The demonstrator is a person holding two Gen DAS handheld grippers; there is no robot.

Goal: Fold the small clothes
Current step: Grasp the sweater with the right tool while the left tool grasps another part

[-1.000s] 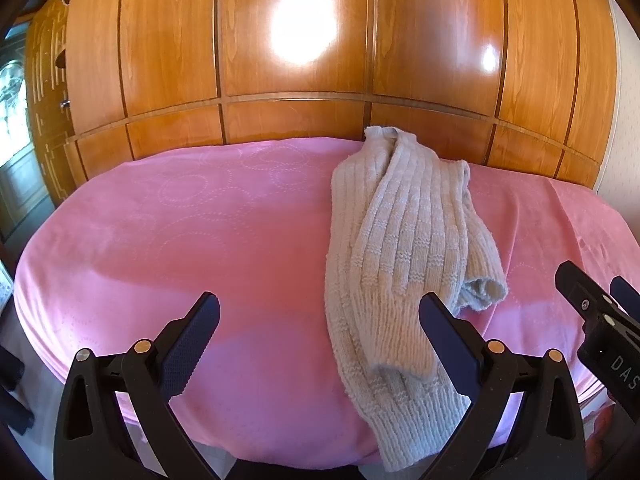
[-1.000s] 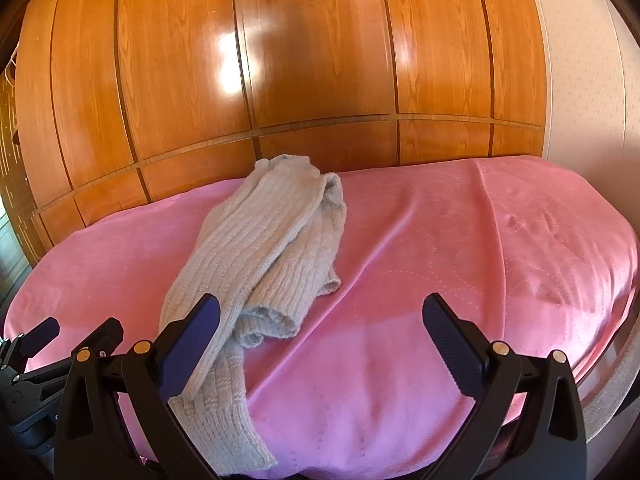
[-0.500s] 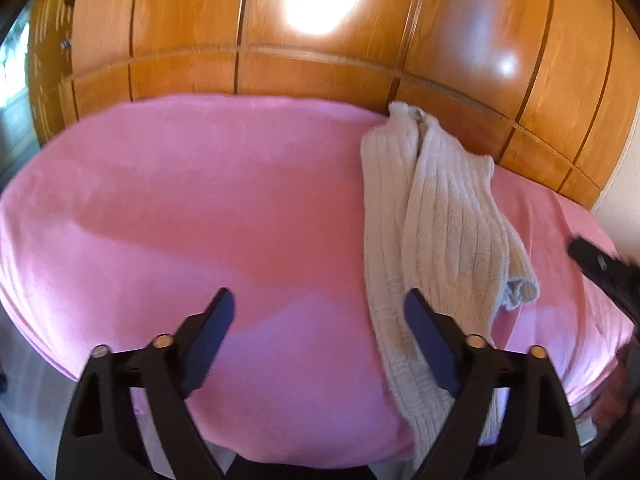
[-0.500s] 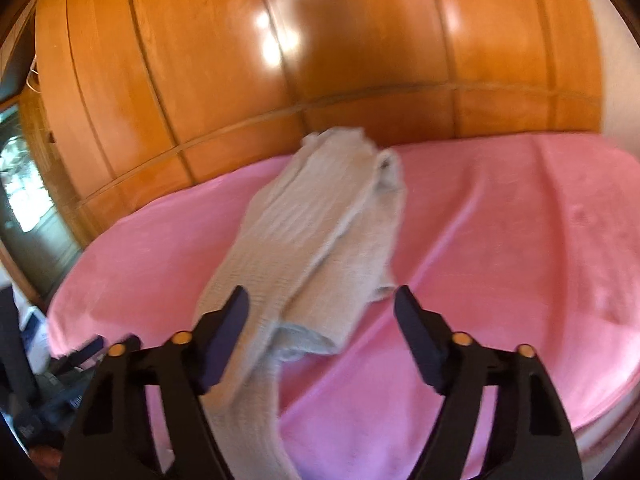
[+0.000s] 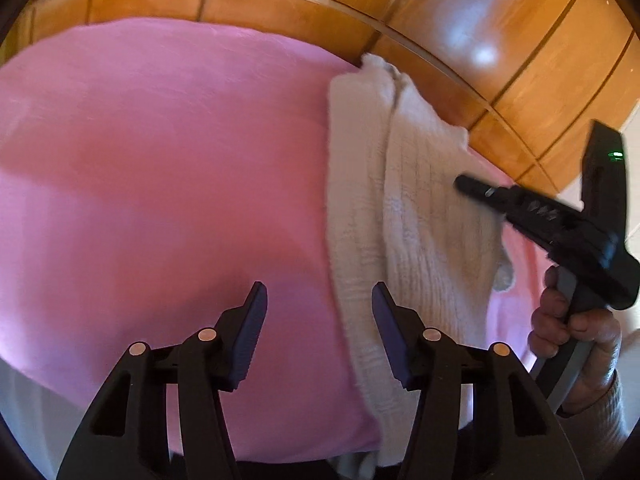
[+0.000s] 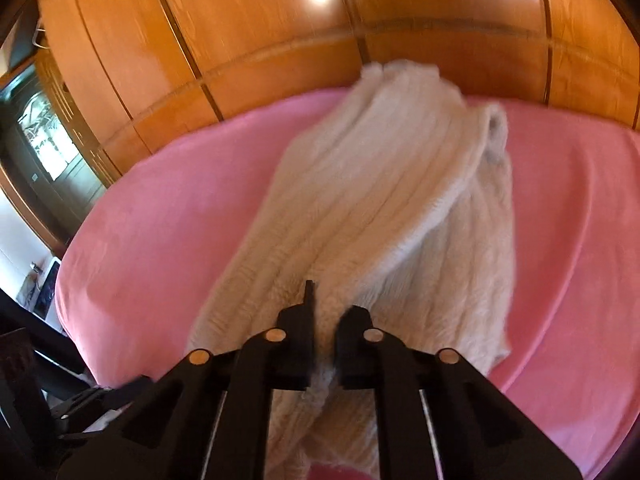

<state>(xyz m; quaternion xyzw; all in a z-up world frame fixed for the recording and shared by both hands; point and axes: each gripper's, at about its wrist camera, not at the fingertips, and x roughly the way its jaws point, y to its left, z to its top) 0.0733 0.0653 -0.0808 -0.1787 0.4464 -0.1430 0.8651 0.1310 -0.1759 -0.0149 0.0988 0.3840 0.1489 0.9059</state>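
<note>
The cream knitted garment [image 6: 380, 216] lies lengthwise on the pink-covered bed [image 6: 180, 208], its far end against the wooden panelling [image 6: 280, 40] and its near end hanging over the bed's front edge. It is bunched into long overlapping ridges rather than spread flat, so my guess is it has to be opened out before any fold can be made.

The right tool [image 6: 324, 320] sits over the near middle of the garment, its jaws closing and almost together. A ridge of knit runs up into the narrow gap between them, but blur keeps me from telling whether the pads pinch it, so I cannot tell if this tool is clenched on cloth. Seen from the left wrist view, it reaches across the garment's right side, gripped by a hand [image 5: 572, 332].

The left tool [image 5: 320, 320] is released: its jaws are closing but half apart, over bare pink cover just left of the garment's left edge, with nothing between them. That looks like a setup for taking the edge.

The garment's hanging end is cut off below both views, and its sleeves or openings are hard to sort out.
</note>
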